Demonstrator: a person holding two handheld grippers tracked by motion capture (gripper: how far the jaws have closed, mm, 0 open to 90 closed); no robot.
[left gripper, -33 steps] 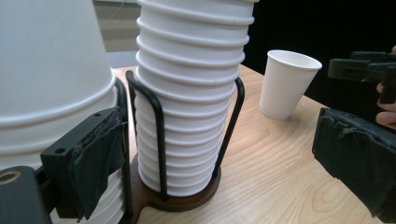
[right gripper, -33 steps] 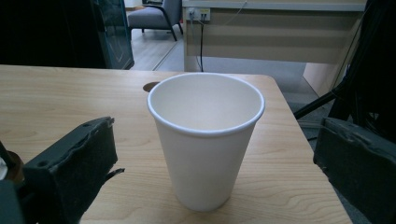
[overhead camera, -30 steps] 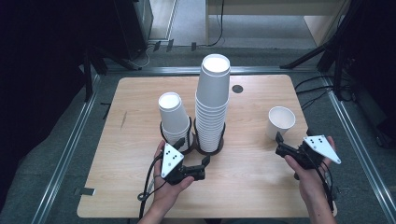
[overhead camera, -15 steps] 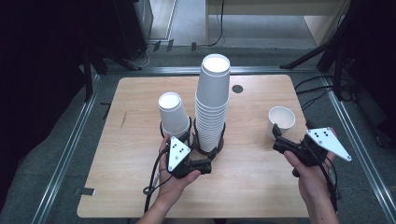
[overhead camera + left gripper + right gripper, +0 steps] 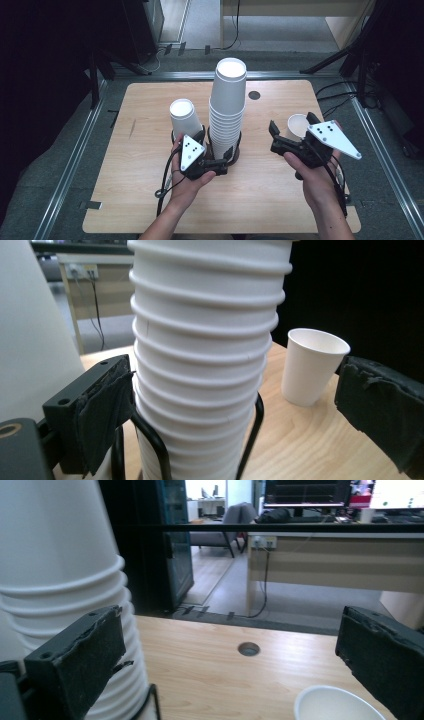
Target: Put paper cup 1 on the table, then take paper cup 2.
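Left gripper: the person's left hand is holding it at the foot of the tall cup stack; its fingers are standing wide, one on each side of the stack's lower rims, not pressing them.
Tall cup stack: it is standing upright in a black wire holder near the middle of the surface; in the left gripper view its ridged rims are rising between the two pads.
Short cup stack: it is standing upright just beside the tall one, on the person's left, also in a wire holder.
Right gripper: the right hand is holding it on the right side of the surface, fingers spread wide.
Single cup: it is standing upright and alone near the right edge of the surface, lying between the open fingers of the right gripper; its rim is showing low in the right gripper view, whether a pad is touching it I cannot tell.
Cable hole: it is sitting in the surface behind the tall stack, well apart from both grippers.
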